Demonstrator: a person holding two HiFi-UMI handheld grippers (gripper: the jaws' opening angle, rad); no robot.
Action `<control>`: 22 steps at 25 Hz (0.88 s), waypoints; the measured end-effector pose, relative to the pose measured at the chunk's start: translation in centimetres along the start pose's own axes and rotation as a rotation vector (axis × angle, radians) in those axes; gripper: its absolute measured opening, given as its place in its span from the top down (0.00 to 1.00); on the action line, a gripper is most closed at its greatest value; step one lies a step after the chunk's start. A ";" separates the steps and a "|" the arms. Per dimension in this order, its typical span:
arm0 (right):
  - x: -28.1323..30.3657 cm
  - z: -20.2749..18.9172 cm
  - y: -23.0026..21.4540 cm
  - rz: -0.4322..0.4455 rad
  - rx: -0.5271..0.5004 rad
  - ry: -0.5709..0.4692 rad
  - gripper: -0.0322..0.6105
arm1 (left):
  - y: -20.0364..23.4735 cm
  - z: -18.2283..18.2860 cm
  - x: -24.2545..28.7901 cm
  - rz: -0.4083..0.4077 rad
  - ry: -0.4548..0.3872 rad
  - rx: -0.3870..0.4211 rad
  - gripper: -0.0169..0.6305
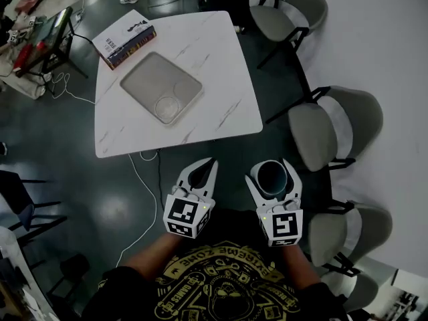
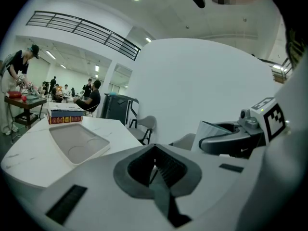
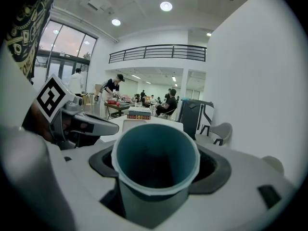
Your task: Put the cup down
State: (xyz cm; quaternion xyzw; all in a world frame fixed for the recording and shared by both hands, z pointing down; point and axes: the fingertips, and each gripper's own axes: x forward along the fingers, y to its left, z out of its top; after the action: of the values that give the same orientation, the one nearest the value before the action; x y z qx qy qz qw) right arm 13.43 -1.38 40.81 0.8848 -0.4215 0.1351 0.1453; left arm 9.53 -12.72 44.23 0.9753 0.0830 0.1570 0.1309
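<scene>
The right tool [image 1: 270, 171] clasps the upright cup [image 3: 156, 163], with the bench [image 1: 221, 65] lying ahead beyond its tips; the left tool [image 1: 208, 163] is closed.

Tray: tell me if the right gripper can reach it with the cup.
Probably yes: the right gripper, shut on the cup, is short of the table, and nothing stands between it and the tray.

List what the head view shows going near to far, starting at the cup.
cup, held in the right gripper → table → tray → books
</scene>
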 end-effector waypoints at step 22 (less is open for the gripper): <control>10.2 5.8 7.6 0.255 -0.109 -0.029 0.35 | 11.6 2.6 -6.1 0.303 -0.066 -0.045 0.98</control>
State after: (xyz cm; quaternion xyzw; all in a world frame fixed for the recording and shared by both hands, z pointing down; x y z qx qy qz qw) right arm 14.30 -15.31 40.28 0.8168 -0.5393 0.1164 0.1687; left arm 6.07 -25.60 43.40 0.9781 -0.0733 0.1446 0.1304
